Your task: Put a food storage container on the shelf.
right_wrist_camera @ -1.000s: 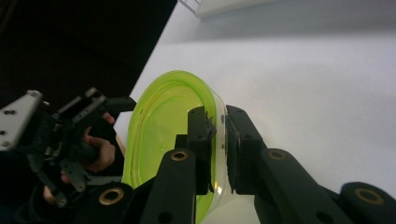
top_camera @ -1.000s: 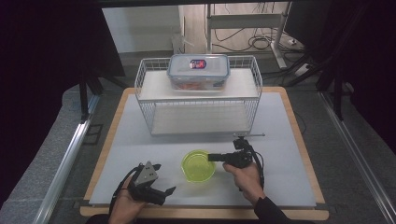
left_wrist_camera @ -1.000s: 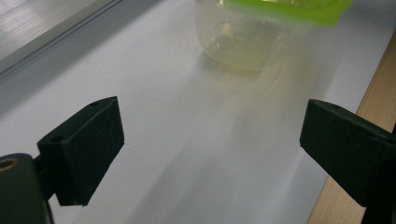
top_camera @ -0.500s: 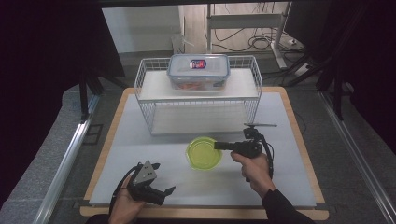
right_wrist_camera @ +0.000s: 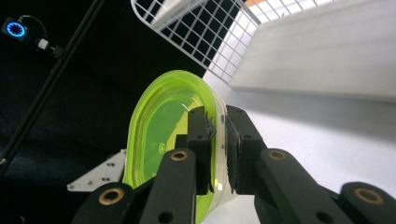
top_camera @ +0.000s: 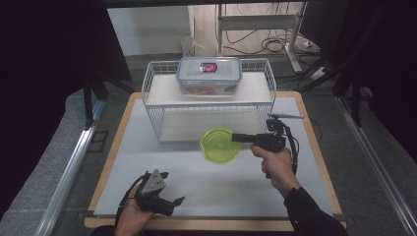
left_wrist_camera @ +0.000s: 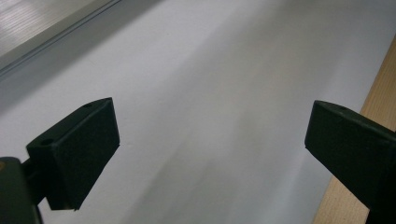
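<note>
A translucent green bowl (top_camera: pixel 220 145) hangs above the white table top, just in front of the wire rack (top_camera: pixel 160 123). My right gripper (top_camera: pixel 236 137) is shut on its right rim, one jaw inside the wall and one outside. In the right gripper view the green bowl (right_wrist_camera: pixel 163 126) stands on edge, with the right gripper (right_wrist_camera: pixel 219 130) pinching the rim. My left gripper (top_camera: pixel 172 202) rests near the table's front edge in a hand, jaws open. The left gripper (left_wrist_camera: pixel 210 140) has bare white table between its wide-set pads (left_wrist_camera: pixel 84 140).
A lidded clear food box (top_camera: pixel 209 74) sits on the wire rack's top shelf. The white mat (top_camera: pixel 162 167) has a wooden border (top_camera: pixel 322 162). A metal rail (top_camera: pixel 69 172) runs along the left. Cables and table legs lie behind the rack.
My right gripper has lifted the green bowl off the table and carried it up and toward the rack. The left gripper has stayed in place.
</note>
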The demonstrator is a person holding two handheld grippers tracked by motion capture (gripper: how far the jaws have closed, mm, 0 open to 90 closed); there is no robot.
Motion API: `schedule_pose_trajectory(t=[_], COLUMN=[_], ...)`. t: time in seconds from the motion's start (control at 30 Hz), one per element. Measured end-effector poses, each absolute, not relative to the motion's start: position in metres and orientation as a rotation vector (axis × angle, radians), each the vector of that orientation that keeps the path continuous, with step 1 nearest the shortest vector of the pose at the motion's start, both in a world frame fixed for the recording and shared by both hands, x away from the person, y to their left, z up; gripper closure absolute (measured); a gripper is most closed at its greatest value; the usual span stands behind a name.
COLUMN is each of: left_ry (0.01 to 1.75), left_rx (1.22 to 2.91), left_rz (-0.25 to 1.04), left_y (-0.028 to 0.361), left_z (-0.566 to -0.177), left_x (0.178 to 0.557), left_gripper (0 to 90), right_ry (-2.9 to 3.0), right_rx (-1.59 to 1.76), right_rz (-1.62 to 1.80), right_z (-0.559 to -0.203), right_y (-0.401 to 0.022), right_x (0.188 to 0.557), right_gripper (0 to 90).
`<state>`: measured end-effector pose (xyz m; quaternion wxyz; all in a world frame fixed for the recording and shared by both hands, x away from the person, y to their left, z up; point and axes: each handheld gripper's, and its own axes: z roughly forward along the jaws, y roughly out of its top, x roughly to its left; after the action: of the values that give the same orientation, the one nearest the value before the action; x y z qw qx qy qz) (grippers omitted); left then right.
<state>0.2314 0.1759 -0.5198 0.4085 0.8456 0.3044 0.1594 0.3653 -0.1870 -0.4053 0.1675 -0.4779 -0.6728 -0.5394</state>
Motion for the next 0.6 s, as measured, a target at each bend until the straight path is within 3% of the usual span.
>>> schedule_pose_trajectory(t=[0.6], left_ry=[0.789], left_rx=[2.148], left_rz=[0.396], left_y=[0.175], left_z=[-0.523], left_x=[0.234], left_gripper=[1.6], right_ry=[-1.891], right_rx=[-1.367], right_rz=[-1.585], right_z=[-0.348], right_y=[-0.193], right_x=[0.384], right_gripper=[81.3])
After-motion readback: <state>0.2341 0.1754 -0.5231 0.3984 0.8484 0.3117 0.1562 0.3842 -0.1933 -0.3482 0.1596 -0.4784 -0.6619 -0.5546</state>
